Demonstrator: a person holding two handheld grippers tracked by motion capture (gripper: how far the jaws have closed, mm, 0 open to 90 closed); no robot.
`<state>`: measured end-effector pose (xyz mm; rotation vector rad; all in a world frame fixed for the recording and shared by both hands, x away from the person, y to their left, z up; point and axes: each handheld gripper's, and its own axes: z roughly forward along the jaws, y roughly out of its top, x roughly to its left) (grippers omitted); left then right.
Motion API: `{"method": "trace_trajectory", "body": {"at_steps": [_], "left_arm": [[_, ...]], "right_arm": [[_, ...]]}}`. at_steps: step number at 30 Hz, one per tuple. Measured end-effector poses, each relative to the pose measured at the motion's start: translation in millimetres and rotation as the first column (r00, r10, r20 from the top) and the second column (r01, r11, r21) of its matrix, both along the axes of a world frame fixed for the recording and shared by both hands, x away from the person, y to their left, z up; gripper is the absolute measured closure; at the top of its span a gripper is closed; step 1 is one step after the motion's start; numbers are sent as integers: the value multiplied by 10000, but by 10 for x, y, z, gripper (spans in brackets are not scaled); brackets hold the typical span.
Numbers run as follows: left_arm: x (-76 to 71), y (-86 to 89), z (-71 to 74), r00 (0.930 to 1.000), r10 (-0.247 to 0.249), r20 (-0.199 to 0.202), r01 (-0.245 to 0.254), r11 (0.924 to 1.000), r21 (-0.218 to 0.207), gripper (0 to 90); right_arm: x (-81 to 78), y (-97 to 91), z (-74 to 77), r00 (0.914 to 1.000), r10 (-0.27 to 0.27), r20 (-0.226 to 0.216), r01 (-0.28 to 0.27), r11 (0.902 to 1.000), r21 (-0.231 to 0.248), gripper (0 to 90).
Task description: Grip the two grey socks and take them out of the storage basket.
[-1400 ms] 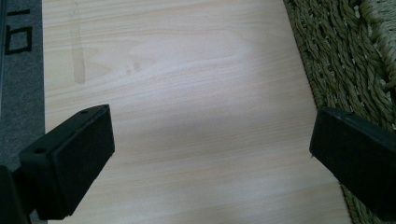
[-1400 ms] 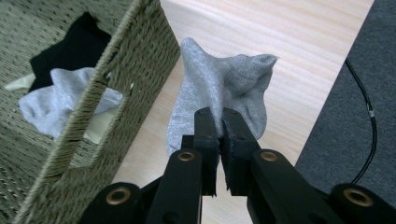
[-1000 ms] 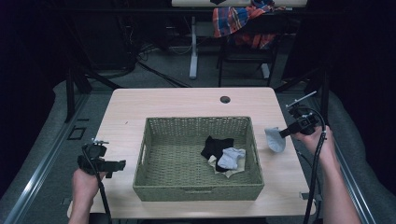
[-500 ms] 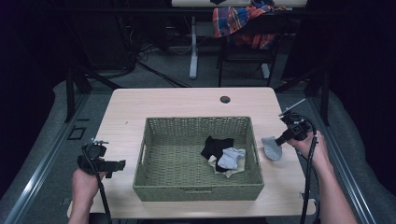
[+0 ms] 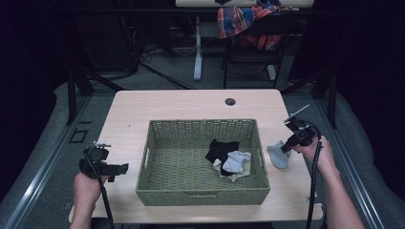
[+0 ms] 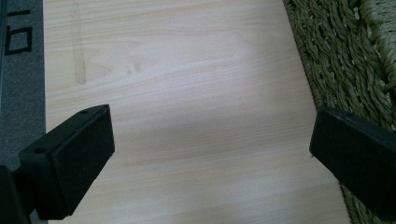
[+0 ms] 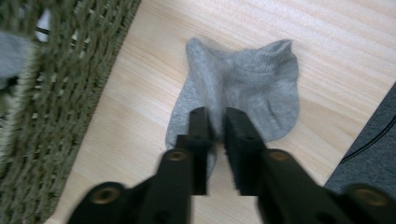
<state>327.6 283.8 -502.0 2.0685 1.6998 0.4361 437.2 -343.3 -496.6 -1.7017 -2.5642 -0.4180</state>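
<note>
A grey ankle sock (image 5: pixel 278 155) (image 7: pixel 243 88) lies on the wooden table just right of a green woven basket (image 5: pixel 200 123) (image 7: pixel 56 70). My right gripper (image 5: pixel 285 149) (image 7: pixel 217 114) points down onto it. Its jaws have just been opening and stand a narrow gap apart, with a raised fold of the sock between them. At the table's left front, beside the basket wall (image 6: pixel 336 56), my left gripper (image 5: pixel 123 169) (image 6: pixel 210 140) is held wide open over bare wood, with nothing in it. Inside the basket lie a black sock (image 5: pixel 221 150), a pale blue-grey sock (image 5: pixel 236 161) and a beige piece (image 5: pixel 231 175).
A dark round hole (image 5: pixel 230 101) sits near the table's far edge. Behind the table stands a chair with a plaid cloth (image 5: pixel 248 19) over it. The table's right edge (image 7: pixel 355 140) runs close to the grey sock, with dark floor beyond.
My right gripper has come down and toward the basket with the grey sock, which hung in the air before and now rests on the table. The left gripper has kept still.
</note>
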Motion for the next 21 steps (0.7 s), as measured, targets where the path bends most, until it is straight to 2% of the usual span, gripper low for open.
{"method": "trace_trajectory", "body": {"at_steps": [1, 2, 6, 7, 10, 11, 15, 16, 17, 18, 19, 21], "left_arm": [[0, 0, 2, 10000, 5, -15, -5, 10000, 13, 2], [0, 0, 2, 10000, 5, -15, -5, 10000, 13, 2], [2, -1, -1, 10000, -17, -10, 17, 10000, -5, 2], [2, -2, 0, 10000, -14, -2, 14, 10000, -2, 2], [1, 1, 2, 10000, -14, -27, 14, 10000, 5, 2], [1, 3, 3, 10000, -12, -27, 12, 10000, -5, 2], [3, -2, -1, 10000, -9, -5, 9, 10000, -3, 2], [3, -2, -1, 10000, -9, -5, 9, 10000, -3, 2], [5, -3, -2, 10000, -15, 7, 15, 10000, 0, 2], [6, -3, -3, 10000, -16, 2, 16, 10000, 4, 2], [6, -3, -2, 10000, -22, -5, 22, 10000, -5, 2], [4, -4, -2, 10000, -11, 8, 11, 10000, 1, 2]], "right_arm": [[-12, -14, 69, 9999, 9, 103, -11, 9999, 160, 673], [-12, -14, 69, 9999, 9, 103, -11, 9999, 160, 673], [-48, -38, 258, 9992, 120, 376, -132, 9994, 331, 555], [-71, -39, 341, 9980, 133, 625, -161, 9989, 444, 490], [-121, -28, 487, 9943, 9, 1062, -68, 9984, 555, 410], [-140, -31, 561, 9923, 124, 1232, -190, 9984, 523, 382], [-217, 11, 774, 9824, 168, 1859, -341, 9954, 899, 270], [-217, 11, 774, 9824, 168, 1859, -341, 9954, 899, 270], [-259, 62, 864, 9764, 340, 2135, -586, 9922, 1098, 225], [-259, 62, 864, 9764, 340, 2135, -586, 9922, 1098, 225], [-277, 89, 907, 9727, 525, 2261, -760, 9924, 963, 205], [-320, 178, 994, 9665, 805, 2439, -1084, 9888, 1029, 158]]}}
